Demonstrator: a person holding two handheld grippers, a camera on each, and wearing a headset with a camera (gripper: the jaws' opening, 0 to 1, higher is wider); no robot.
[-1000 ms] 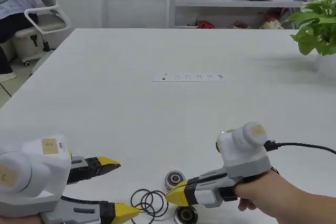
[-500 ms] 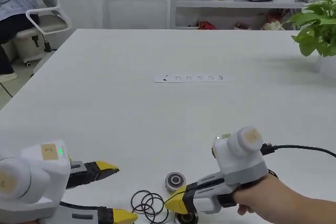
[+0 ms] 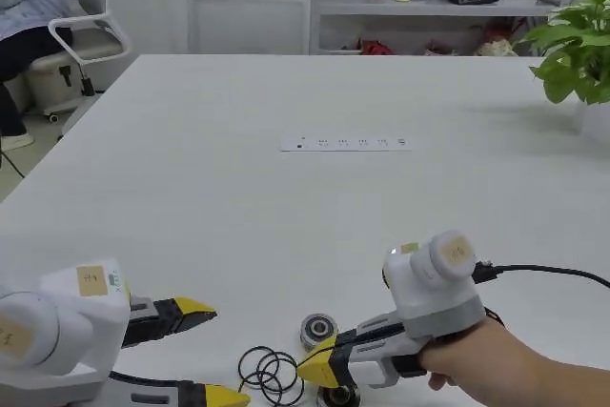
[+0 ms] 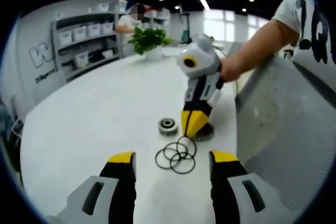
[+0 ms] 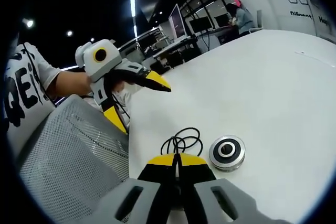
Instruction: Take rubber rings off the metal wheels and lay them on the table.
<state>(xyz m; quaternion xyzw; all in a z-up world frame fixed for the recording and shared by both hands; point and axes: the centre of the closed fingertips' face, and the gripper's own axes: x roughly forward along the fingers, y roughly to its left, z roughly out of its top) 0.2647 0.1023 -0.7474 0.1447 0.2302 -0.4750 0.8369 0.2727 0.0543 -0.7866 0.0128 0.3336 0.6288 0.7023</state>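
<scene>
Now | left hand-held gripper [image 4: 173,157] apart | right hand-held gripper [image 5: 177,158] seemingly together | rubber rings [image 3: 273,368] nearby

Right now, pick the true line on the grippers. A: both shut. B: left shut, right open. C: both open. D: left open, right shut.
D: the left gripper has its yellow tips wide apart in its own view, while the right gripper has its tips pressed together.
</scene>
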